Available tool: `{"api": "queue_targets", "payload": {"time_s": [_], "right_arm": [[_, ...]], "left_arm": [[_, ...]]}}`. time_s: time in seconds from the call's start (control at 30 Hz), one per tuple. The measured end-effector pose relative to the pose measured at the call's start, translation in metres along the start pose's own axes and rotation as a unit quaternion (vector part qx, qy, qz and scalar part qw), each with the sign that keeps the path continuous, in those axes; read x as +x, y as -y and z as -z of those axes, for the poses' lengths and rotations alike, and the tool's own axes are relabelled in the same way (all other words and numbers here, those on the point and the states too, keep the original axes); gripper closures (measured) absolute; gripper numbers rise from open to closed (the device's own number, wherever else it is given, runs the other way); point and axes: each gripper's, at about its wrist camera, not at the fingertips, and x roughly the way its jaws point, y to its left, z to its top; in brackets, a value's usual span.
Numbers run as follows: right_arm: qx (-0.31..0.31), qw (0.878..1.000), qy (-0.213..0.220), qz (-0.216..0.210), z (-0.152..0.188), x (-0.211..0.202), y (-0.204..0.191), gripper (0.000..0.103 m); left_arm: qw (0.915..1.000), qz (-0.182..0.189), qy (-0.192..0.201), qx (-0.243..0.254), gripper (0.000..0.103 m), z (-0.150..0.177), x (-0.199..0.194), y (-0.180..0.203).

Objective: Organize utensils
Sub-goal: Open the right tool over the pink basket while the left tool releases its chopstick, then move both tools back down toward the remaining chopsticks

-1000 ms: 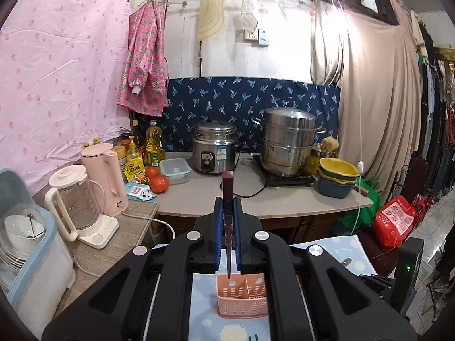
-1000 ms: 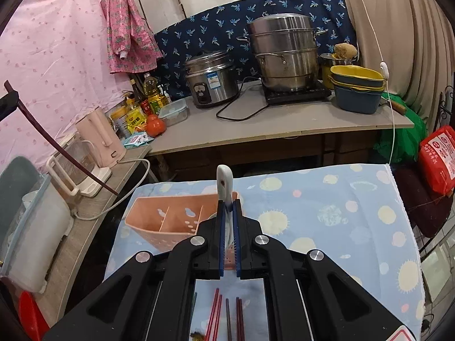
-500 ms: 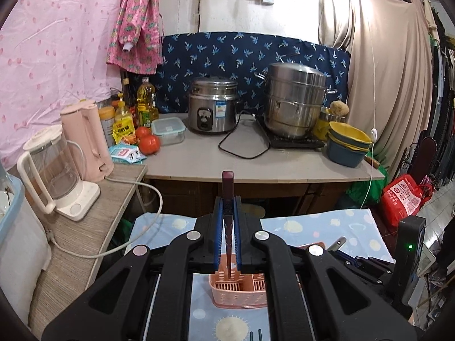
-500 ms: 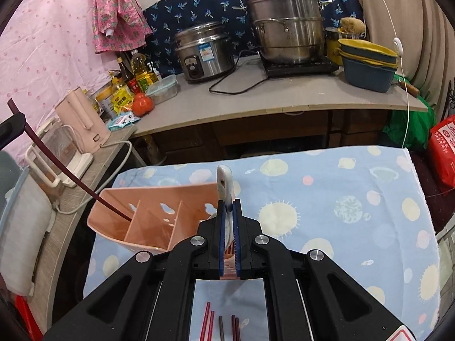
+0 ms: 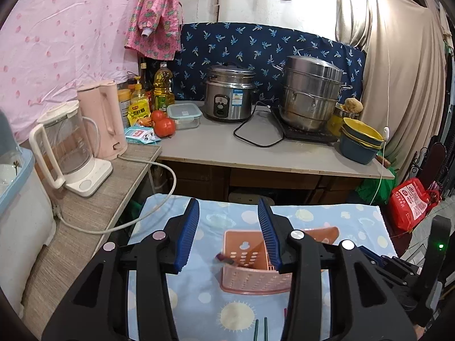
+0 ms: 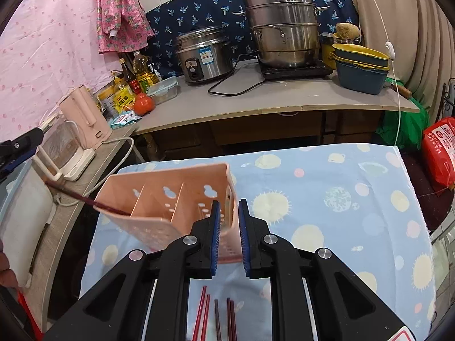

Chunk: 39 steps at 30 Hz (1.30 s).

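A pink perforated utensil caddy (image 5: 250, 272) with several compartments stands on the blue sun-patterned cloth (image 5: 236, 312); it also shows in the right wrist view (image 6: 170, 201). My left gripper (image 5: 230, 236) is open and empty just above it. A dark red chopstick (image 6: 85, 199) leans in the caddy's left compartment, its top end visible in the left wrist view (image 5: 223, 258). My right gripper (image 6: 229, 236) is open, its jaws a little apart astride the caddy's right wall. Several red chopsticks (image 6: 216, 318) lie on the cloth below it.
A side counter on the left holds a glass kettle (image 5: 65, 147) and a pink kettle (image 5: 105, 119). The back counter (image 5: 256, 147) carries a rice cooker, a steel steamer pot, bowls, bottles and tomatoes. A red bag (image 5: 409, 204) sits at right.
My left gripper opened and let go of the dark red chopstick, which now leans in the caddy. My right gripper opened and the white utensil it held is gone from its jaws.
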Motion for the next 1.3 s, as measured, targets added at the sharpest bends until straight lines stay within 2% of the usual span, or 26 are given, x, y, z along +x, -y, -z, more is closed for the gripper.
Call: {"api": "queue_targets", "payload": {"time_s": [0.2,0.43,0.7,0.83,1.0,1.3], "right_arm": [[0.003,1.0,-0.003,0.001,0.021,-0.025,0.005,0.089],[0.005,1.0,-0.016,0.003,0.064,-0.059,0.011,0.089],[0.01,0.999,-0.039,0.017,0.126,-0.088,0.024,0.088],[0.011,0.998,-0.048,0.025,0.159,-0.103,0.03,0.084],[0.011,0.998,-0.062,0.03,0.198,-0.115,0.034,0.083],[0.007,0.996,-0.085,0.032,0.249,-0.126,0.032,0.083]], "left_arm": [[1.0,0.003,-0.006,0.0,0.062,0.02,-0.02,-0.003],[0.9997,0.007,-0.025,-0.002,0.062,0.061,-0.05,-0.005],[0.9959,0.021,-0.087,-0.017,0.062,0.136,-0.066,-0.01],[0.9938,0.018,-0.109,-0.014,0.062,0.174,-0.076,-0.008],[0.9891,0.026,-0.144,-0.01,0.062,0.222,-0.085,-0.005],[0.9806,0.029,-0.194,-0.005,0.062,0.293,-0.084,0.0]]}}
